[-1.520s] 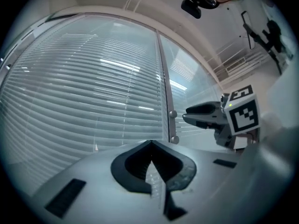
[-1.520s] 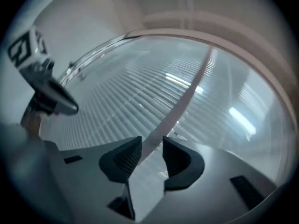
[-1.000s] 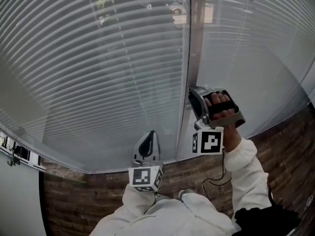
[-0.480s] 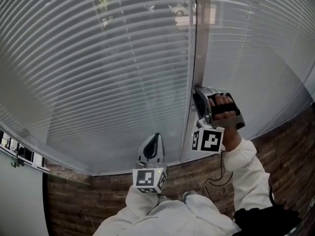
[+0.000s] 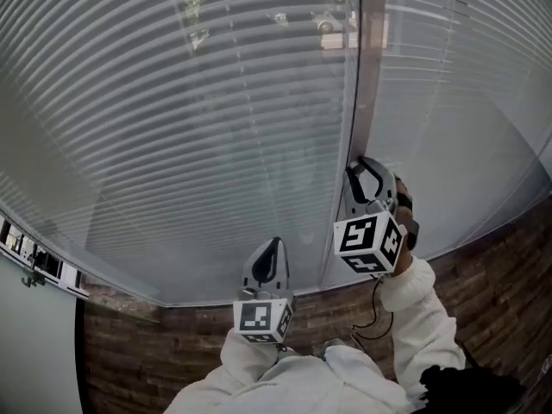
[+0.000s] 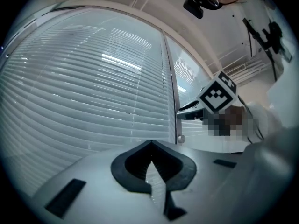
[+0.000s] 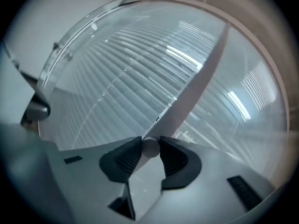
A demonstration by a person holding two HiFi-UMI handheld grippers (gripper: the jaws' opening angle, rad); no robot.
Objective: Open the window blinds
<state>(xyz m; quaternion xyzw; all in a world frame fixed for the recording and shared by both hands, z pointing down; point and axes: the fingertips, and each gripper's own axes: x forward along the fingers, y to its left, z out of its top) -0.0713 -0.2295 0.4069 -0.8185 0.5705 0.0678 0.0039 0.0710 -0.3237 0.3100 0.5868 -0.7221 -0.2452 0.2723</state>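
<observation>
White slats (image 5: 172, 128) mostly shut: our right hand-held gripper (image 5: 358, 169), jaws just tightened, pinches the wand (image 7: 150, 147); left hand-held gripper (image 5: 268, 250) pressed together.

White slatted blinds (image 5: 172, 128), brown brick wall (image 5: 155, 343), black-and-white checkered marker cube (image 5: 369, 241).

A dark brick wall (image 5: 147, 360) runs along the bottom, a pale upright mullion (image 5: 371, 59) above it.

blinds (image 5: 172, 128) block ahead (frame (image 5: 369, 67) too)
</observation>
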